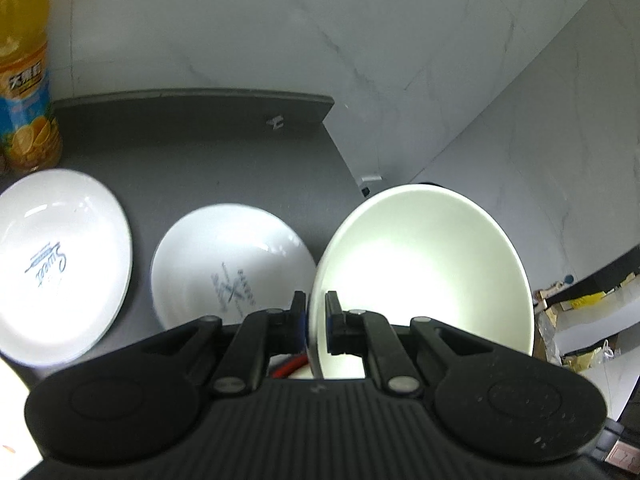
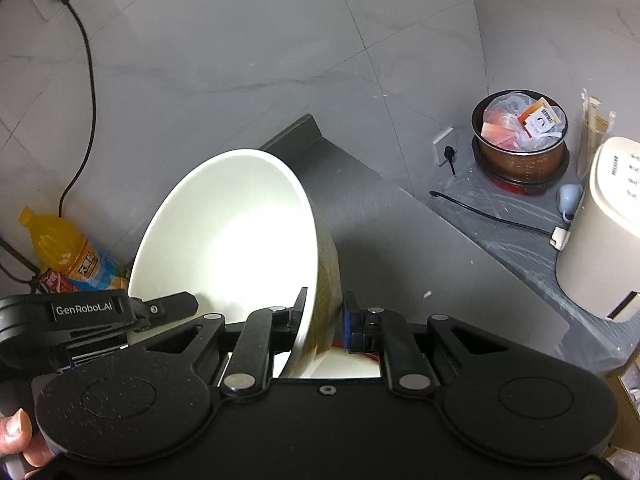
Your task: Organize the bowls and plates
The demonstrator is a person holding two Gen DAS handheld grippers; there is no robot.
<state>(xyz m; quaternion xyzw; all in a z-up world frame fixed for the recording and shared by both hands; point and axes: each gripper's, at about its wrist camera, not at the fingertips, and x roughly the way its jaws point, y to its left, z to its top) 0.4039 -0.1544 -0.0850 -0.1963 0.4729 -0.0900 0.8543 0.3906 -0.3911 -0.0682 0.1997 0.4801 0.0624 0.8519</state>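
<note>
The left gripper (image 1: pixel 316 322) is clamped on the near rim of a white bowl (image 1: pixel 424 272), 1 finger inside the wall and 1 outside, with almost no gap between them. The bowl is lifted and tilted, its opening facing the camera. The right gripper (image 2: pixel 324 322) pinches the opposite side of the same bowl (image 2: pixel 228 236), its left finger inside and its right pad against the patterned outer wall, jaws nearly closed. In the right wrist view the left gripper (image 2: pixel 168 306) shows at the bowl's left rim.

Just left of the left gripper, down on the dark counter (image 1: pixel 200 152), lies a white plate (image 1: pixel 232 264) with a printed mark, and further left a second white plate (image 1: pixel 60 264) with blue script. Beyond that, far left, stands an orange juice bottle (image 1: pixel 24 80).

Well to the right of the right gripper sit a brown pot (image 2: pixel 520 140) filled with packets and a cream appliance (image 2: pixel 600 228).
</note>
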